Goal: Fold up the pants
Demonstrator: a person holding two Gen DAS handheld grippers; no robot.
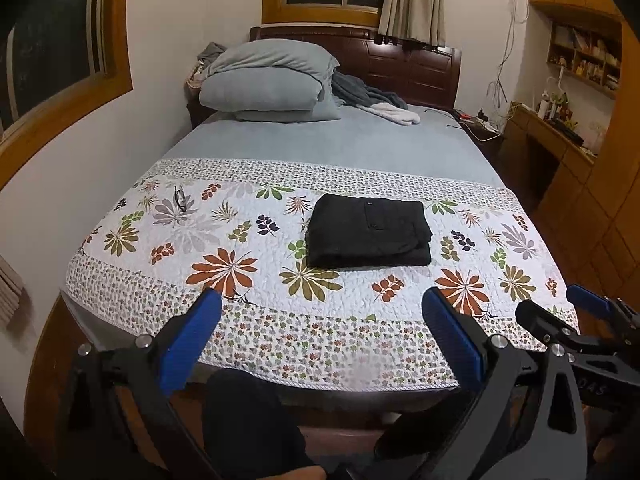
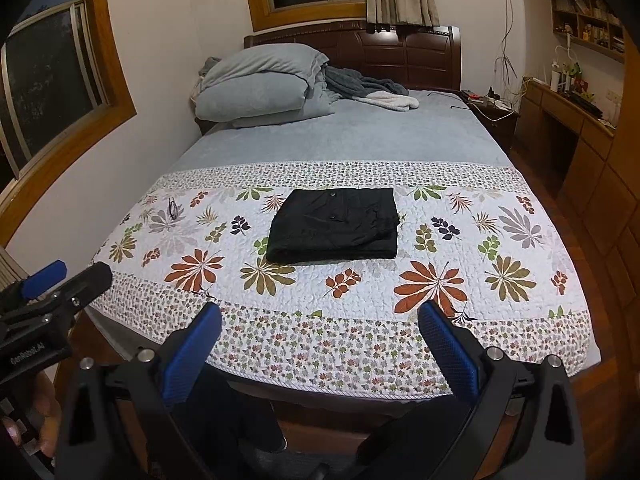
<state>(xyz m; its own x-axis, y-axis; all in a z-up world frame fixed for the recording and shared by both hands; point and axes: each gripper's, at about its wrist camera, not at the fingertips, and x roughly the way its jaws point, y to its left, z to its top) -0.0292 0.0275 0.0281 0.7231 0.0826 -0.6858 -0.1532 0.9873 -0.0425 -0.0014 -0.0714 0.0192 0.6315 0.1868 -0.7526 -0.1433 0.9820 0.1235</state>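
Black pants [image 1: 370, 234] [image 2: 336, 226] lie folded into a compact rectangle on the floral quilt [image 1: 224, 240] [image 2: 440, 248], near the middle of the bed's foot end. My left gripper [image 1: 322, 312] hangs open over the bed's near edge, well short of the pants, with nothing between its blue pads. My right gripper [image 2: 320, 326] is open too, held back at the same edge and holding nothing. The right gripper also shows at the right edge of the left wrist view [image 1: 560, 308]. The left gripper shows at the left edge of the right wrist view [image 2: 68, 276].
A pair of glasses [image 1: 180, 199] [image 2: 173, 208] lies on the quilt's far left. Grey pillows [image 1: 264, 84] and blankets [image 1: 372, 98] are piled at the headboard. A wooden desk [image 1: 556, 140] and shelves stand right of the bed. A person's dark-clad leg [image 1: 248, 424] is below the grippers.
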